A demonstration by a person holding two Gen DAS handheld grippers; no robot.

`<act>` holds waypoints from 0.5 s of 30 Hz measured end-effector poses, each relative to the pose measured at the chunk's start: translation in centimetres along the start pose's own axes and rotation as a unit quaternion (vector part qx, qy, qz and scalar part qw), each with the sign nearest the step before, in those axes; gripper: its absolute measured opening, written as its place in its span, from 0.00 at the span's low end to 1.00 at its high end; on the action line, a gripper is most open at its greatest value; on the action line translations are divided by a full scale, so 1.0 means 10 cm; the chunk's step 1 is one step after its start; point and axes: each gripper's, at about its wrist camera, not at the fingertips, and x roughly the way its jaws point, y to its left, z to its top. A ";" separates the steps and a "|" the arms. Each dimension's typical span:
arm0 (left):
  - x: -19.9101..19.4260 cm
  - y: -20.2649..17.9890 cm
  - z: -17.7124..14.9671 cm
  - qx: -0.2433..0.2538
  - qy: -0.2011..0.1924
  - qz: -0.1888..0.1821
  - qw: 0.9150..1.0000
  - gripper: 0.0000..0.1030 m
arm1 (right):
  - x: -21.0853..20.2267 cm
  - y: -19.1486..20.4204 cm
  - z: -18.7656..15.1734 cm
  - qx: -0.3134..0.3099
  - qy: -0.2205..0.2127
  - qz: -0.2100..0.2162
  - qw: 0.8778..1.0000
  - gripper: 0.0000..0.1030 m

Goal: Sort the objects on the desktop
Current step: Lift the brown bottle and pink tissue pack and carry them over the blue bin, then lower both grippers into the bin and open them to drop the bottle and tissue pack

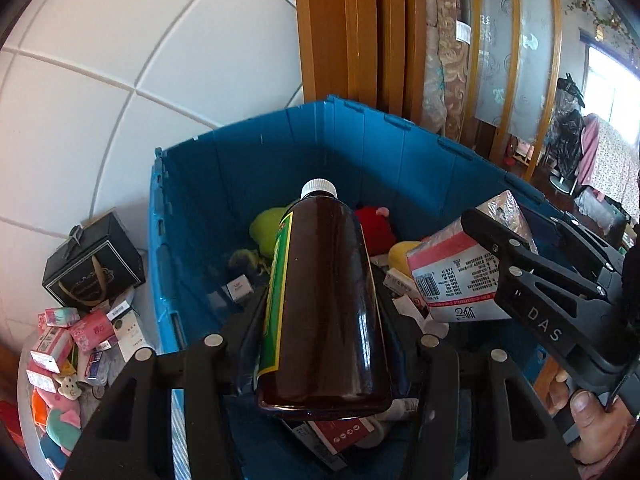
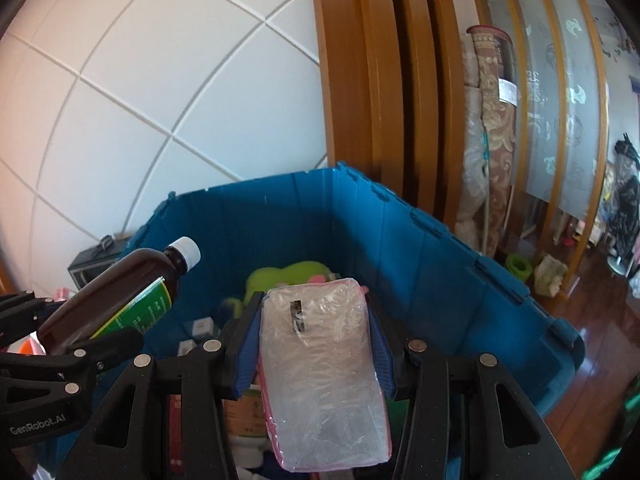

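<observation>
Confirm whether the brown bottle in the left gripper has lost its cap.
No, a white cap sits on the brown bottle.

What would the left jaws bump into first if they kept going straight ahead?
Probably the soft toys: the left gripper, holding the brown bottle, points down into the blue bin toward its green toy. Depth is unclear.

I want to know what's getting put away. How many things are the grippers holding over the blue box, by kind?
Brown bottles: 1, the brown bottle in the left gripper.
Plastic-wrapped packs: 1, the wrapped pack in the right gripper.
Total: 2, both over the blue crate.
</observation>
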 end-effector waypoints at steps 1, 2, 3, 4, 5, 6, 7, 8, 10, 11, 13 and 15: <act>0.04 0.00 0.01 -0.002 0.011 -0.003 1.000 0.49 | 0.06 -0.03 -0.01 -0.002 0.006 -0.007 1.000 0.46; 0.07 -0.01 0.03 -0.003 0.019 -0.005 1.000 0.49 | 0.11 -0.03 -0.03 -0.005 0.012 -0.014 1.000 0.46; 0.09 -0.01 0.02 -0.001 0.026 -0.009 1.000 0.49 | 0.16 -0.03 -0.04 -0.007 0.021 -0.018 1.000 0.46; 0.11 -0.01 0.01 -0.001 0.035 -0.013 0.999 0.50 | 0.20 -0.03 -0.05 -0.005 0.032 -0.019 0.999 0.46; 0.13 0.00 0.00 -0.003 0.046 -0.019 0.999 0.50 | 0.19 -0.05 -0.05 -0.002 0.031 -0.017 0.999 0.46; 0.16 0.00 -0.01 -0.005 0.059 -0.026 0.998 0.50 | 0.19 -0.05 -0.06 -0.003 0.032 -0.016 0.999 0.48; 0.18 0.01 -0.01 -0.008 0.068 -0.030 0.997 0.50 | 0.21 -0.05 -0.07 -0.005 0.043 -0.017 0.999 0.49; 0.20 0.01 -0.02 -0.011 0.074 -0.035 0.997 0.52 | 0.24 -0.04 -0.08 -0.007 0.052 -0.021 0.998 0.49; 0.21 0.03 -0.03 -0.019 0.081 -0.043 0.996 0.52 | 0.23 -0.02 -0.11 -0.008 0.052 -0.024 0.998 0.54; 0.20 0.04 -0.03 -0.024 0.080 -0.040 0.996 0.52 | 0.26 -0.02 -0.13 -0.008 0.057 -0.022 0.998 0.68; 0.18 0.04 -0.03 -0.030 0.072 -0.033 0.996 0.52 | 0.27 -0.04 -0.17 0.003 0.058 -0.014 0.998 0.65; 0.13 0.03 -0.04 -0.026 0.055 -0.029 0.998 0.52 | 0.27 -0.04 -0.17 0.006 0.057 -0.019 0.998 0.67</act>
